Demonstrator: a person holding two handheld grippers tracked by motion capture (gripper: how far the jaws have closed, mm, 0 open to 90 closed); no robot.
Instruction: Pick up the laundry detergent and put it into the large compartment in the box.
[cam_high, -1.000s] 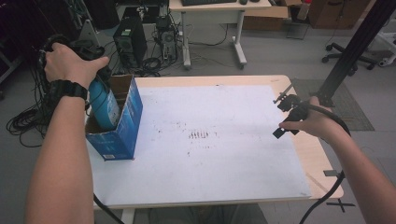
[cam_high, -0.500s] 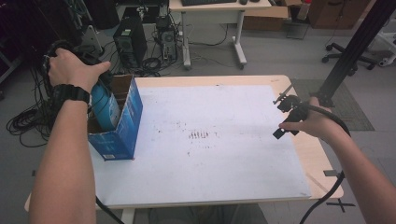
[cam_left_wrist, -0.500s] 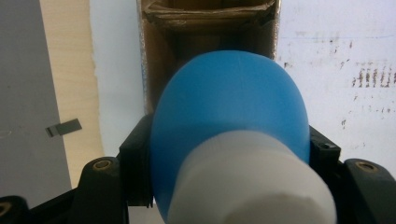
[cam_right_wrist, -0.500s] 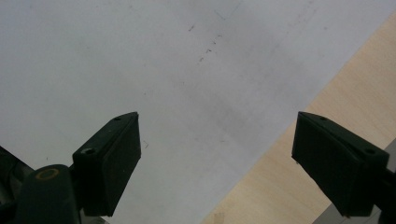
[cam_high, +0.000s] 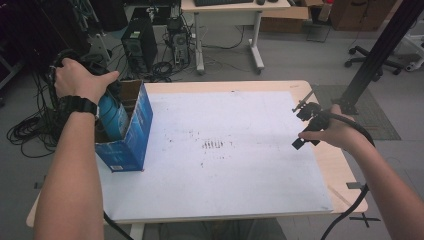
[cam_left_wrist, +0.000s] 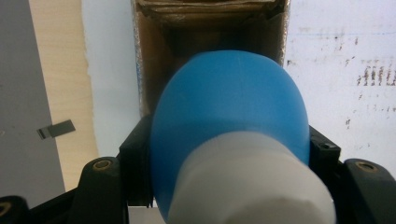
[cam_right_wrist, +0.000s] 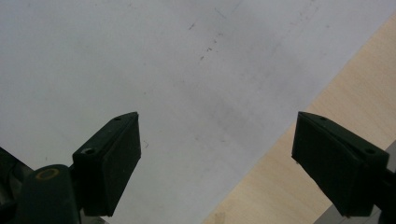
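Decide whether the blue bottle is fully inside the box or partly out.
Partly out. The blue bottle rises above the open top of the box, gripped by the left gripper; its lower end is hidden inside.

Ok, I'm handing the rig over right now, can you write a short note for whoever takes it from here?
Left gripper: shut on the blue bottle, white cap toward the camera, held over the open blue cardboard box at the table's left edge; its lower end looks partly inside.
Right gripper: open, nothing between the jaws, hovering over the white sheet near the table's right edge.
Done: bottle gripped and brought to the box.
Left: whether it is going in or coming out cannot be told from here; the bottle is not released yet.
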